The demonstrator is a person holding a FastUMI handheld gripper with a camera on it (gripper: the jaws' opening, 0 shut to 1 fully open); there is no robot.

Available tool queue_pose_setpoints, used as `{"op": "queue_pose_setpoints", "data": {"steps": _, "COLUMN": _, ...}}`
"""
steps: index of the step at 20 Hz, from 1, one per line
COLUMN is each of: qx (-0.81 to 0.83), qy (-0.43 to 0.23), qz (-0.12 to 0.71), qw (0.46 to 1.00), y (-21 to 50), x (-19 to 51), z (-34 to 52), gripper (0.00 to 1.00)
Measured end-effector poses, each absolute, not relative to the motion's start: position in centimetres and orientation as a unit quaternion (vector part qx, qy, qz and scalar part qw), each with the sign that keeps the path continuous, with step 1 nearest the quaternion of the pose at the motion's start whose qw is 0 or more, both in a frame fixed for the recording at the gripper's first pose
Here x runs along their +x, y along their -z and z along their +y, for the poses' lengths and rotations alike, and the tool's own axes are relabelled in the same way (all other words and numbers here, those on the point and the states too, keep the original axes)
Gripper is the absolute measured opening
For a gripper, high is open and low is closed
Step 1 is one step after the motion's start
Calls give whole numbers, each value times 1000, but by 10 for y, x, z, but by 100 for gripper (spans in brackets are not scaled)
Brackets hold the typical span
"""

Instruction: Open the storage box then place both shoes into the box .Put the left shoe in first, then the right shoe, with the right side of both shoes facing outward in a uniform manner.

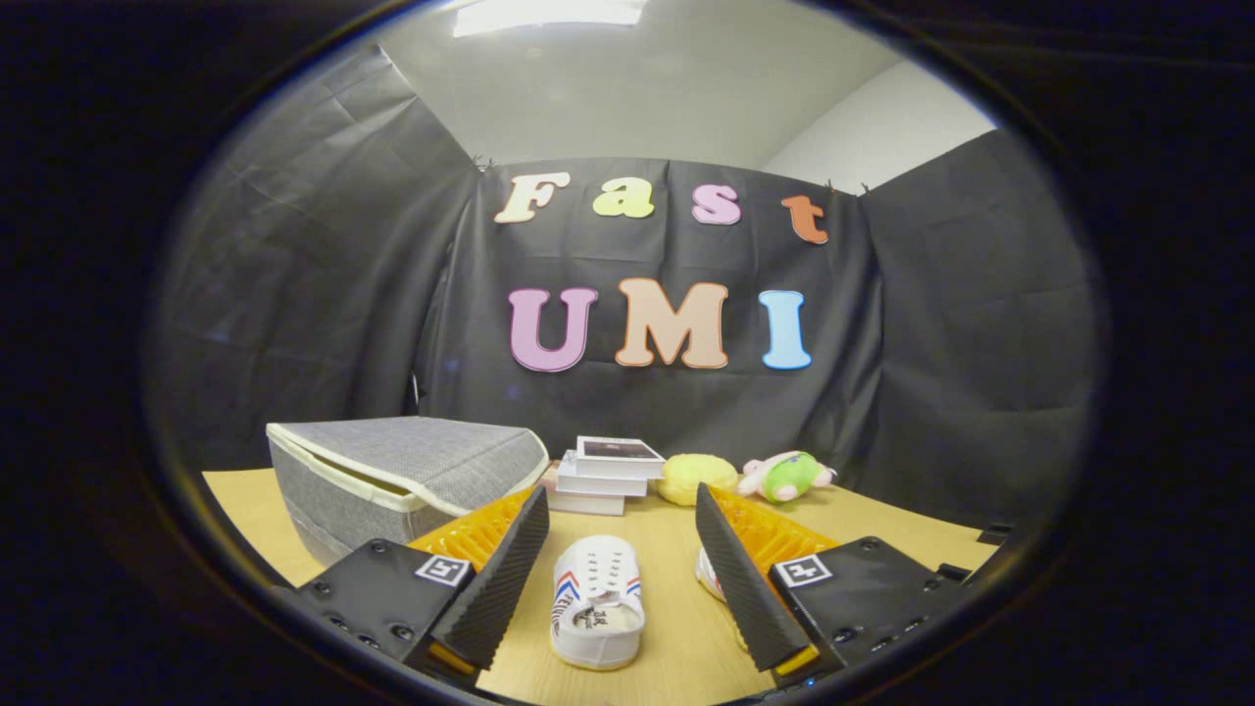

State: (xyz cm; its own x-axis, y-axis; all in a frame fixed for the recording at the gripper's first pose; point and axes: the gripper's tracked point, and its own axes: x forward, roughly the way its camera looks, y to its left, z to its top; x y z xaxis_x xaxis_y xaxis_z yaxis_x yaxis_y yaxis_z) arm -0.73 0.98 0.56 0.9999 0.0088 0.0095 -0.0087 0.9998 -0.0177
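Note:
A grey fabric storage box [392, 480] with a cream-trimmed lid stands on the wooden table to the left, beyond the left finger; its lid lies down over it. A white canvas shoe [596, 600] with red and blue stripes lies on the table between the two fingers, below them, toe pointing away. A second white shoe [708, 574] peeks out just behind the right finger, mostly hidden by it. My gripper [618, 534] hangs above the table with its fingers wide apart and nothing held between them.
A stack of books [606, 475] sits behind the shoes in the middle of the wooden table [882, 529]. To its right lie a yellow soft toy [696, 478] and a pink and green plush toy [789, 476]. Black cloth walls close the booth.

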Motion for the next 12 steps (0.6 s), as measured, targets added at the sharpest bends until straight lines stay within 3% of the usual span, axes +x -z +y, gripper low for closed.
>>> {"op": "queue_pose_setpoints", "data": {"steps": 12, "qx": 133, "qy": -91, "qz": -35, "qw": 986, "y": -28, "x": -10, "z": 65, "gripper": 93}}
